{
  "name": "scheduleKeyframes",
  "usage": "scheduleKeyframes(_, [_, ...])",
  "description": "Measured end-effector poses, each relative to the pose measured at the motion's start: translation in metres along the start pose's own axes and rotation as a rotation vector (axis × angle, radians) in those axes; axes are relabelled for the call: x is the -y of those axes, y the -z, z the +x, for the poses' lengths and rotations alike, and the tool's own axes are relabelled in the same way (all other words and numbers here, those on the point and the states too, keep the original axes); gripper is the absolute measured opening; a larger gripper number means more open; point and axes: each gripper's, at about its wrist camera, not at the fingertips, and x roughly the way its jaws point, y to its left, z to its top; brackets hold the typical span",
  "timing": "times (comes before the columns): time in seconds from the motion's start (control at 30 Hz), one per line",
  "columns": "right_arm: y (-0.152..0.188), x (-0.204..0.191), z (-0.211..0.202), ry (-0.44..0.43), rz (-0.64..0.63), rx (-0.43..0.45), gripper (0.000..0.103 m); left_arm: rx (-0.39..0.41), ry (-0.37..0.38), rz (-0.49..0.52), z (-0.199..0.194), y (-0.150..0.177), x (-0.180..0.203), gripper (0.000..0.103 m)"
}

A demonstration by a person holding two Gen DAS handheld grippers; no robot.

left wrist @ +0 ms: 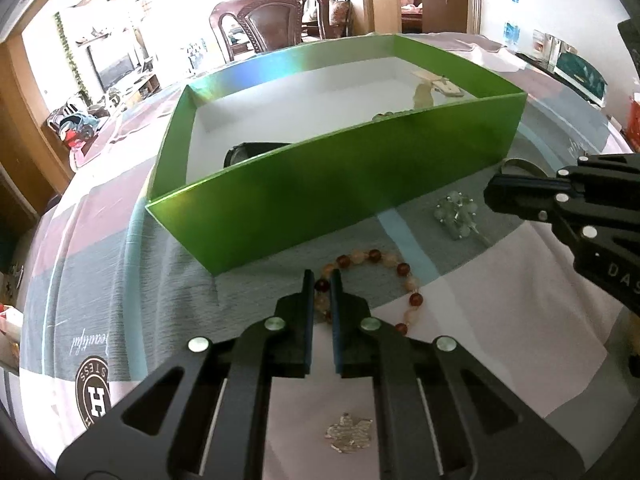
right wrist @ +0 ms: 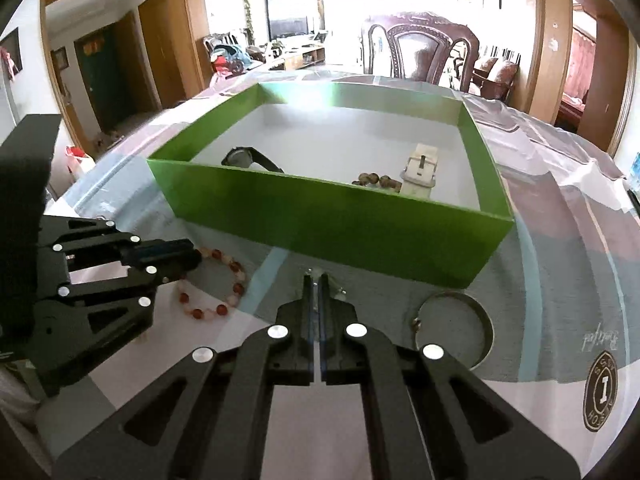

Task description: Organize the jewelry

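A green box (left wrist: 328, 184) (right wrist: 352, 220) stands on the table; inside lie a black watch (right wrist: 250, 159), a brown bead string (right wrist: 376, 180) and a white watch (right wrist: 420, 170). My left gripper (left wrist: 322, 280) is shut on the near side of a red and cream bead bracelet (left wrist: 384, 280) (right wrist: 224, 280) lying in front of the box. My right gripper (right wrist: 317, 280) (left wrist: 490, 196) is shut on a pale green bead ornament (left wrist: 456, 214), whose tip shows between the fingertips (right wrist: 326, 280). A silver bangle (right wrist: 456, 328) lies right of the right gripper.
A silver leaf brooch (left wrist: 348, 432) lies on the patchwork tablecloth (left wrist: 100, 280) under the left gripper. A carved wooden chair (right wrist: 420, 52) stands behind the table. Books and boxes (left wrist: 580, 72) sit at the far right edge.
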Motion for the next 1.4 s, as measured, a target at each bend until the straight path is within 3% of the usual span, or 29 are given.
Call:
scheduleKeyframes(0.03, [0.000, 0.000, 0.001, 0.008, 0.001, 0.001, 0.003, -0.001, 0.000, 0.001, 0.000, 0.000, 0.000, 0.008])
scheduleKeyframes(0.1, [0.000, 0.001, 0.006, 0.025, 0.004, -0.011, 0.016, -0.001, -0.002, 0.002, -0.001, 0.000, -0.001, 0.008])
scheduleKeyframes(0.17, [0.001, 0.004, 0.013, 0.033, 0.026, -0.035, 0.046, -0.001, -0.001, 0.002, 0.000, 0.000, -0.001, 0.008])
scheduleKeyframes(0.2, [0.002, 0.006, 0.014, 0.033, 0.041, -0.032, 0.047, -0.002, -0.002, 0.003, 0.000, 0.000, -0.001, 0.008])
scheduleKeyframes(0.4, [0.006, 0.000, 0.024, 0.060, 0.016, -0.049, 0.044, 0.007, 0.001, 0.008, -0.003, 0.001, -0.001, 0.008])
scheduleKeyframes(0.47, [0.008, -0.002, 0.029, 0.049, 0.009, -0.078, 0.021, 0.005, -0.001, 0.008, -0.004, 0.001, 0.000, 0.008])
scheduleKeyframes(0.57, [0.008, -0.004, 0.029, 0.052, -0.001, -0.075, 0.007, 0.005, -0.001, 0.006, -0.005, 0.001, -0.001, 0.008])
scheduleKeyframes(1.4, [0.006, 0.000, 0.015, 0.021, 0.033, -0.028, 0.006, 0.016, 0.003, 0.001, -0.007, 0.001, -0.004, 0.008])
